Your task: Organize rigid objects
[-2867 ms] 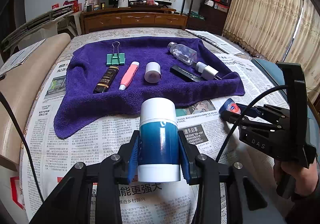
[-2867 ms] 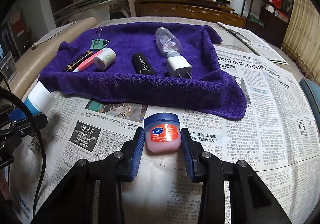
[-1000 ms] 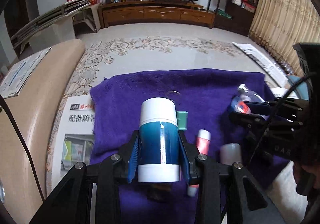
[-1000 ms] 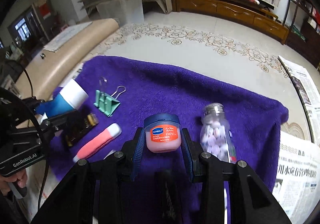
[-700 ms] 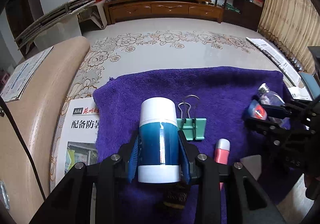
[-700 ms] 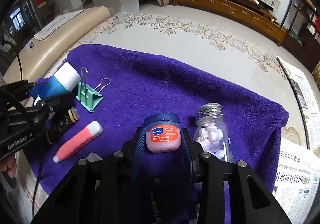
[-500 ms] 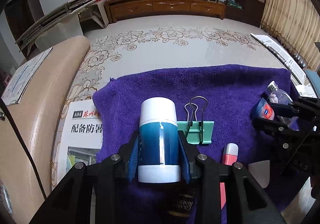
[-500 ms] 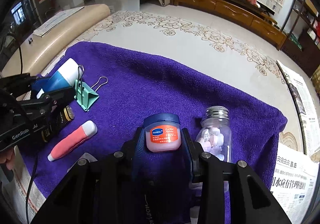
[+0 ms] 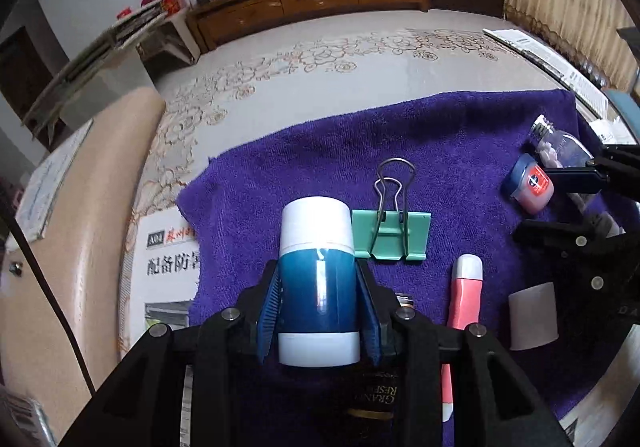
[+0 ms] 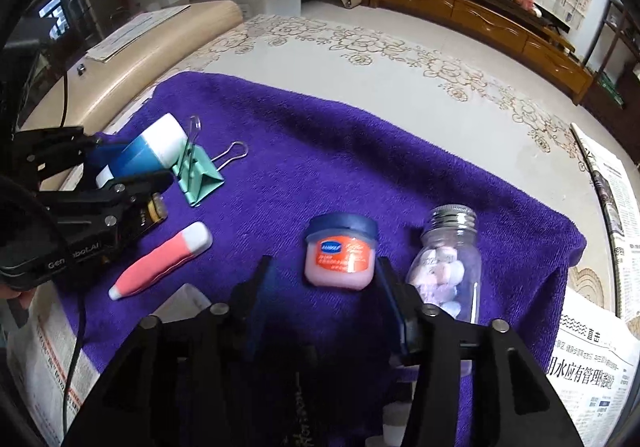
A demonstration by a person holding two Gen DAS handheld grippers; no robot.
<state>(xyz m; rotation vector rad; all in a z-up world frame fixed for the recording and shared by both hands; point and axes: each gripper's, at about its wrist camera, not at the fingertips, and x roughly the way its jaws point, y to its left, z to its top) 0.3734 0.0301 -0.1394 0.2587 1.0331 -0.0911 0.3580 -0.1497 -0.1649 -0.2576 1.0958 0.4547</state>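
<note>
My left gripper [image 9: 318, 289] is shut on a blue bottle with a white cap [image 9: 317, 279], held just above the purple towel [image 9: 304, 151], left of the green binder clip [image 9: 390, 235]. It shows in the right wrist view too [image 10: 146, 153]. My right gripper [image 10: 320, 287] is open, its jaws spread wide of the pink Vaseline jar with a blue lid [image 10: 340, 253], which rests on the towel [image 10: 360, 151]. The jar also shows in the left wrist view [image 9: 530, 187].
On the towel lie a pink tube [image 10: 160, 265], a glass pill bottle [image 10: 446, 267], a white cylinder [image 9: 532, 321] and a dark tube [image 9: 374, 403] under my left gripper. Newspapers [image 10: 588, 359] cover the table around the towel. A beige bench edge [image 9: 52, 247] runs at the left.
My right gripper has opened and let go of the Vaseline jar onto the towel. My left gripper has lowered slightly beside the binder clip, still holding the blue bottle.
</note>
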